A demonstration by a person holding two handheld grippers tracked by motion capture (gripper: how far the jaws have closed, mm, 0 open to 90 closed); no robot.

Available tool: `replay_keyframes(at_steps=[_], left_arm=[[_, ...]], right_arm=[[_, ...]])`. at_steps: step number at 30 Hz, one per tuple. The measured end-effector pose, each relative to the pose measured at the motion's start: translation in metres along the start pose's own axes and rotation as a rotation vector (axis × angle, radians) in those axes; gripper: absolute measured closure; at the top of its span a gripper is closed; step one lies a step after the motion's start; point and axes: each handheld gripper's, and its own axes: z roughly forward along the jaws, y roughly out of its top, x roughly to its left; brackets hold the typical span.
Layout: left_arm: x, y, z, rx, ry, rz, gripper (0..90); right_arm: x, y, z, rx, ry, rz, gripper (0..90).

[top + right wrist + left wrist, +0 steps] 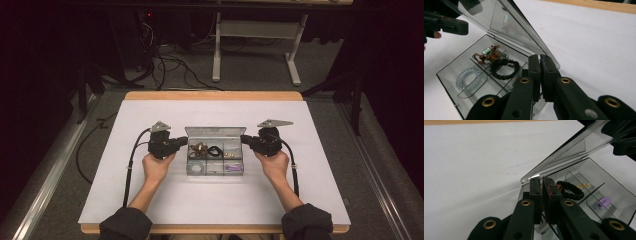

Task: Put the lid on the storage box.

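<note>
Clear compartment box [215, 159] sits mid-table on white sheet [150, 200], lid [215, 133] raised at far edge. L gripper [184, 141] at box's left wall, jaws nearly together, clamped on the wall edge. R gripper [244, 139] at right wall, jaws likewise pinched on it. Inside: black hair tie [504, 69], copper-wire piece [487, 55], clear coil tie [467, 78], purple clip [603, 202].

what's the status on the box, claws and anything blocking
Left claw shut on box left wall, right claw shut on right wall. Lid open, tilted back. Nothing in the way.
</note>
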Motion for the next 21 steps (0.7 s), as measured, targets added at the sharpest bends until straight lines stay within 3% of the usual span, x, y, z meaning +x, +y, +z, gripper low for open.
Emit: replay_keyframes(at_steps=[21], left_arm=[[-0.0036, -0.0036, 0.0007, 0.006, -0.017, 0.013, 90.0]], right_arm=[[0.0026, -0.0098, 0.0002, 0.014, 0.009, -0.007, 88.3]])
